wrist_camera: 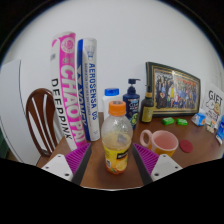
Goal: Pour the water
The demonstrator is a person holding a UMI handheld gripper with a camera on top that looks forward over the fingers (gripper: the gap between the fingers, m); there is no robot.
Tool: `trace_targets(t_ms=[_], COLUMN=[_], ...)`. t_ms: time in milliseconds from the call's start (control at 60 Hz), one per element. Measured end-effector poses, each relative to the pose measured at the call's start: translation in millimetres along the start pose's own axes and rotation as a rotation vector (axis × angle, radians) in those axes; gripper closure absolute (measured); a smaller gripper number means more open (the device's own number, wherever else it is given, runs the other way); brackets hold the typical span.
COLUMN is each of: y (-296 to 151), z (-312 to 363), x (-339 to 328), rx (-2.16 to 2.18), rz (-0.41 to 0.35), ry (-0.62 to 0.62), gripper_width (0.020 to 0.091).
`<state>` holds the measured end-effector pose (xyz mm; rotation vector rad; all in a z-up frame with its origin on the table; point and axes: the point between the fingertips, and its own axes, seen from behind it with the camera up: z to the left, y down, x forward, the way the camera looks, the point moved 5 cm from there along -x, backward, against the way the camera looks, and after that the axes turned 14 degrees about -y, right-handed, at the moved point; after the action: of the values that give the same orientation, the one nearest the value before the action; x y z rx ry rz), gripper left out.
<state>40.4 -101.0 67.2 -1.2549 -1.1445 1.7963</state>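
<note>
Nearest, at the bottom centre of the frame, the gripper has its two fingers spread apart, and a plastic bottle with an orange cap and yellowish liquid stands between them on the wooden table. The purple pads flank its lower body; whether they press on it or leave a slight gap cannot be told, so I judge the jaws as open about the bottle, not clamped.

Just right of the bottle, at centre right, sits a pink cup, the likely place to pour into. Small green blocks lie beyond it.

Farther back, two tall shuttlecock tubes stand at upper left, a wooden chair at far left, a dark pump bottle at centre, and a framed photo leans against the wall at upper right.

To do this step well, the fingers should close squarely on the bottle's middle, firm enough that the smooth plastic does not slip when tilted. The cap looks still on, so pouring would call for it to come off first. Lift straight, then tip over the cup slowly.
</note>
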Motion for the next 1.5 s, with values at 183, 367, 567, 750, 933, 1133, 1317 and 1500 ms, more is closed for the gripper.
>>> trace_targets(t_ms=[183, 367, 567, 750, 933, 1133, 1317, 1500], y=[9, 8, -2, -46, -84, -75, -65, -58], z=[-15, -19, -12, -5, -17, -33, -43, -43], x=[41, 45, 30, 5, -11, -3, 3, 8], rx=[0.025, -0.018, -0.008, 0.362, 0.957, 1.414, 1.762, 1.802], rz=[-0.015, -0.032, -0.034, -0.137, -0.268, -0.281, -0.309, -0.289], ry=[0.049, 0.017, -0.033, -0.197, -0.408, -0.543, -0.629, -0.640], gripper_width=[0.0466, 0.0772, 0.0846, 0.0849, 0.0849, 0.0849, 0.0850, 0.0849])
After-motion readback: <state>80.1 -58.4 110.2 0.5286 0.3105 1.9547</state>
